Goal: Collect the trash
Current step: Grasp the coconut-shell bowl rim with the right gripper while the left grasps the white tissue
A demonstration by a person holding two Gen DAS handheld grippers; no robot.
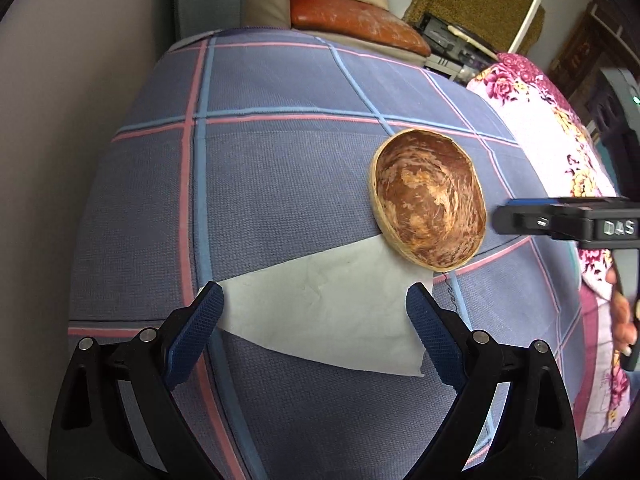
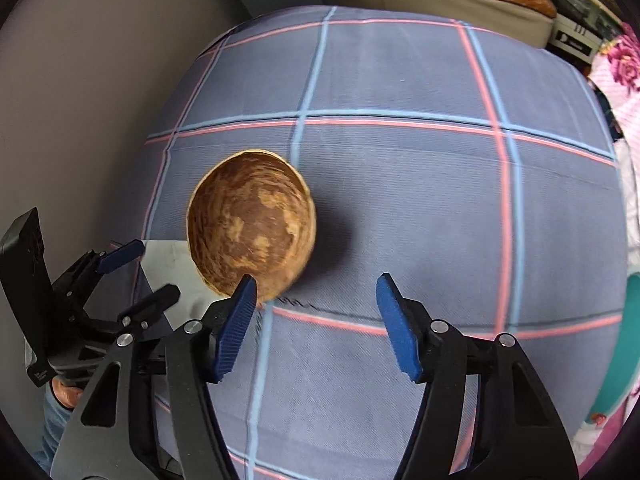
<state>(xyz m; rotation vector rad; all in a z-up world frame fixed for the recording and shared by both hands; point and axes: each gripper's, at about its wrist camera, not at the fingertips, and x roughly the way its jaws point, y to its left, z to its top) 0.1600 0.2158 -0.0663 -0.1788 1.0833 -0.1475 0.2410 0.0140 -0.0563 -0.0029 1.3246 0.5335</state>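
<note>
A flat white paper sheet [image 1: 320, 304] lies on a blue checked bedsheet [image 1: 280, 168]. A brown marbled wooden bowl [image 1: 430, 200] stands on the sheet's far right corner. My left gripper [image 1: 316, 308] is open, its blue fingers either side of the paper's near part, low over it. In the right wrist view the bowl [image 2: 252, 224] is ahead to the left, and the paper [image 2: 176, 268] shows partly behind the left gripper [image 2: 140, 272]. My right gripper [image 2: 316, 312] is open and empty, just right of the bowl.
The bedsheet [image 2: 400, 200] covers a bed beside a grey wall [image 1: 80, 80]. Orange and beige cushions [image 1: 352, 12] lie at the far end. A pink floral blanket [image 1: 560, 152] runs along the right edge. The right gripper's body [image 1: 568, 220] juts in from the right.
</note>
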